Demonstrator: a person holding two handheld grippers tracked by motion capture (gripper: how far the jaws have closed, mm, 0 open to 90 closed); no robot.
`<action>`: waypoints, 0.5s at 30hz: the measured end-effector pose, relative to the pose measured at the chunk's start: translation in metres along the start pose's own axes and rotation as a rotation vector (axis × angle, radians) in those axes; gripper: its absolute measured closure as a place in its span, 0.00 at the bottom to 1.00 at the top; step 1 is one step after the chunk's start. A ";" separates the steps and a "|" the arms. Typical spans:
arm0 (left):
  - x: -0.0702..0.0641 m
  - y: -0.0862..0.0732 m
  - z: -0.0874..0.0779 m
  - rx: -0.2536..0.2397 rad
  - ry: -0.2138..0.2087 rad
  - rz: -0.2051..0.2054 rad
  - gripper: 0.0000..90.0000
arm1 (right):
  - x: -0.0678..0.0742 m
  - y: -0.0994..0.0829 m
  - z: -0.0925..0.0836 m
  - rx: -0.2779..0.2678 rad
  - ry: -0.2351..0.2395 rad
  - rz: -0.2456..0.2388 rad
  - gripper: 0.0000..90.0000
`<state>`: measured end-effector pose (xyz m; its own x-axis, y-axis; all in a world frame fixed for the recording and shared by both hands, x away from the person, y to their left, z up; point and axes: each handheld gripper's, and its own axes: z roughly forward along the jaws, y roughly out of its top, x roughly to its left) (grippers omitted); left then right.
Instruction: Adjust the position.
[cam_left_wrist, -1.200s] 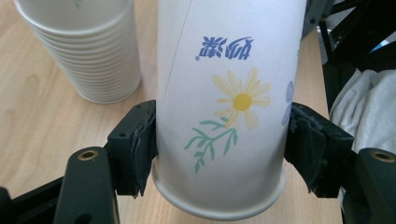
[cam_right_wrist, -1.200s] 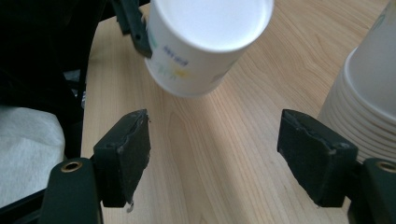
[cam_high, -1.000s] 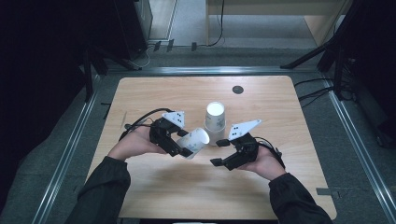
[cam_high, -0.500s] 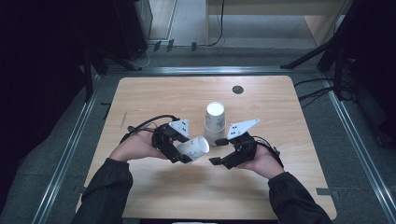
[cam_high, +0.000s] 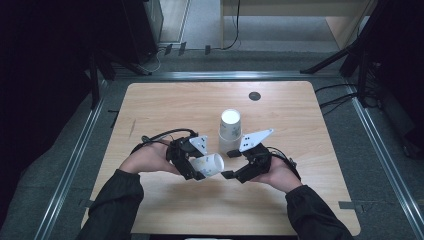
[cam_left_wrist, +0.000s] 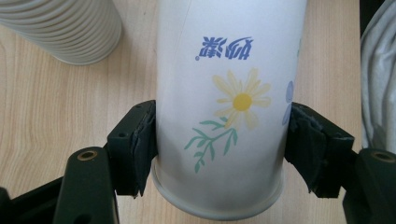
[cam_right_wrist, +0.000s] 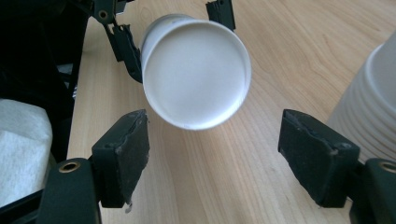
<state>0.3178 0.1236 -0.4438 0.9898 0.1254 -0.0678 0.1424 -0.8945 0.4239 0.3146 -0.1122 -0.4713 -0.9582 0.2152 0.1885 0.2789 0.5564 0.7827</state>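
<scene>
1. Cup first: your left gripper had a single white paper cup clamped between its jaws, held on its side just above the wooden table, a little nearer you than the middle.
2. Seen through the left gripper view, both pads pressed on the cup's wall close to the rim, one on each side; a printed yellow flower with green leaves and blue lettering faced the camera.
3. You had the cup's closed base turned toward your right gripper, and in the right gripper view that round white base sat above and beyond the jaws, nearer the left-hand one.
4. Your right gripper stood wide, its jaws having just been opening a little further, with bare table between its pads and nothing gripped.
5. You kept the two grippers facing each other, close but not touching, with the cup's base between them in the high view.
6. Behind the grippers stood a stack of cups, upside down on the table, just beyond the right gripper's grey plate.
7. That stack showed as ribbed white rims at the upper left of the left gripper view and at the right edge of the right gripper view, apart from the held cup.
</scene>
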 end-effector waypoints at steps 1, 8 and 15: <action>-0.001 0.001 0.001 0.007 0.000 0.002 0.33 | 0.000 0.000 0.000 0.000 0.000 0.000 0.28; -0.006 0.008 0.008 0.025 -0.006 0.031 0.33 | 0.003 0.001 0.006 0.013 0.019 -0.014 0.28; -0.007 0.012 0.014 0.039 -0.013 0.043 0.33 | 0.006 0.002 0.013 0.019 0.051 -0.020 0.28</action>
<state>0.3122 0.1060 -0.4510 0.9947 0.0813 -0.0623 0.0992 -0.9148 0.3915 0.3108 -0.0993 -0.4763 -0.9655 0.1630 0.2031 0.2603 0.5753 0.7754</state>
